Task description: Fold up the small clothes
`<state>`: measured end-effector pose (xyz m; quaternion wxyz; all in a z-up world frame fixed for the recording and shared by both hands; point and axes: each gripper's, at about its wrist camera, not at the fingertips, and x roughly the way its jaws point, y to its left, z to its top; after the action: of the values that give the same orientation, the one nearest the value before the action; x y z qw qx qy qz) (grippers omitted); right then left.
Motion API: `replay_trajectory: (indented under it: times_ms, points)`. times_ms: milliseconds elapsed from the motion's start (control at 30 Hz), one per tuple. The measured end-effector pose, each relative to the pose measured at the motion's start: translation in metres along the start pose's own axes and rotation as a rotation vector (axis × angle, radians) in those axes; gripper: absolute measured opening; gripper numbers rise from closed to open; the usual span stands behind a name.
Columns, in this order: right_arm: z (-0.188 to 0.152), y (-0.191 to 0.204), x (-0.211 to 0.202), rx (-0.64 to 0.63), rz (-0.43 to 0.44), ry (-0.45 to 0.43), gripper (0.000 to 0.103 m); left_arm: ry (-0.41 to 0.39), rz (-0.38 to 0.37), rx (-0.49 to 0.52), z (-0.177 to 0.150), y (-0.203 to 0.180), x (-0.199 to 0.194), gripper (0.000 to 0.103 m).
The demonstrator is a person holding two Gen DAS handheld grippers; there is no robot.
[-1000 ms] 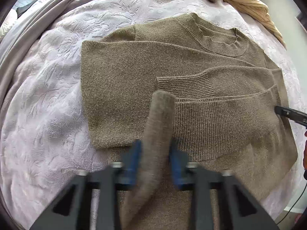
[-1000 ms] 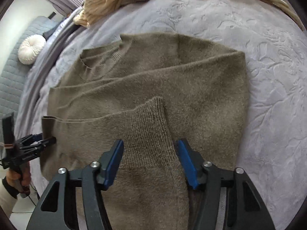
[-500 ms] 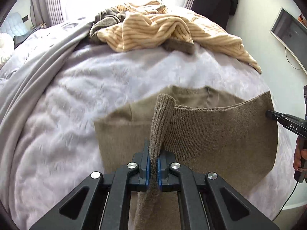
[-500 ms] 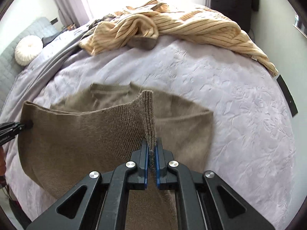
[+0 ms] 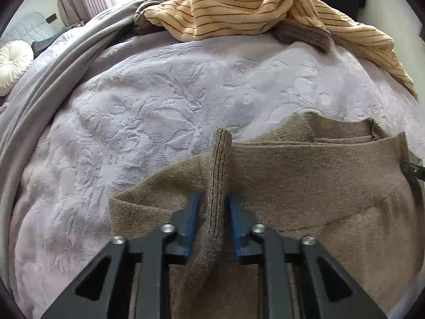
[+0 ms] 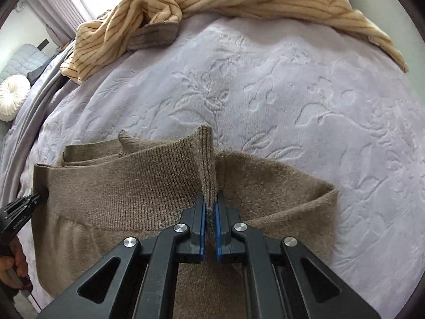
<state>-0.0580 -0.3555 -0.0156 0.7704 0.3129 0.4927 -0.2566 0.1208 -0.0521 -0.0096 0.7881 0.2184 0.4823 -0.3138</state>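
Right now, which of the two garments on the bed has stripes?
The cream top heaped at the far edge has dark stripes; the brown sweater near the grippers is plain.

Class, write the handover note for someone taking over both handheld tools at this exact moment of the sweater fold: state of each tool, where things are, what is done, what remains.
Left tool: jaws opening, the ribbed hem of the brown sweater stands between the pads, which are clear of it.
Right tool: shut on the hem's other corner.
Sweater: on the pale embossed bedspread, hem carried up over the body towards the collar. Striped yellow garment lies heaped at the far side, unfolded.
Done: the bottom-to-top fold is nearly laid.
Left: release the right corner, probably smooth the fold, then likely the striped garment.
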Motion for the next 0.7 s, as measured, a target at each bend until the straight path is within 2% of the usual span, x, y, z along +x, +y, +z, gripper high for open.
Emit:
replay_trajectory:
  times_ms: [33,67,100,133,167,233,267,333,400,433,600,700]
  points:
    - [0.000,-0.008,0.000,0.046,0.017,-0.003,0.006,-0.014,0.052,-0.012,0.001,0.005,-0.001,0.062]
    - [0.000,-0.014,-0.002,0.083,0.027,-0.006,0.010,-0.023,0.073,-0.025,0.001,0.011,-0.004,0.071]
    - [0.001,-0.023,-0.005,0.126,0.023,-0.011,0.014,-0.025,0.076,-0.039,0.002,0.018,-0.006,0.071]
    - [0.000,-0.029,-0.008,0.151,0.008,-0.017,0.023,-0.011,0.078,-0.054,0.002,0.027,-0.007,0.071]
    - [0.000,-0.035,-0.012,0.170,-0.015,-0.021,0.027,0.002,0.078,-0.063,0.001,0.034,-0.010,0.071]
    - [-0.001,-0.044,-0.023,0.190,-0.054,-0.026,0.027,0.034,0.031,-0.082,-0.006,0.048,-0.019,0.071]
    - [-0.004,-0.047,-0.031,0.199,-0.045,-0.032,0.030,0.060,-0.011,-0.098,-0.013,0.055,-0.025,0.071]
    - [-0.016,-0.052,-0.047,0.225,0.015,-0.032,0.033,0.116,-0.085,-0.127,-0.032,0.065,-0.036,0.071]
    - [-0.042,-0.056,-0.064,0.272,0.129,-0.012,0.053,0.173,-0.154,-0.173,-0.060,0.075,-0.048,0.071]
    - [-0.060,-0.057,-0.072,0.297,0.189,0.002,0.055,0.203,-0.182,-0.204,-0.075,0.080,-0.052,0.071]
    - [-0.152,-0.058,-0.096,0.418,0.408,0.100,0.055,0.309,-0.258,-0.370,-0.144,0.088,-0.061,0.071]
    - [-0.195,-0.065,-0.090,0.513,0.427,0.154,0.055,0.343,-0.312,-0.470,-0.171,0.085,-0.057,0.071]
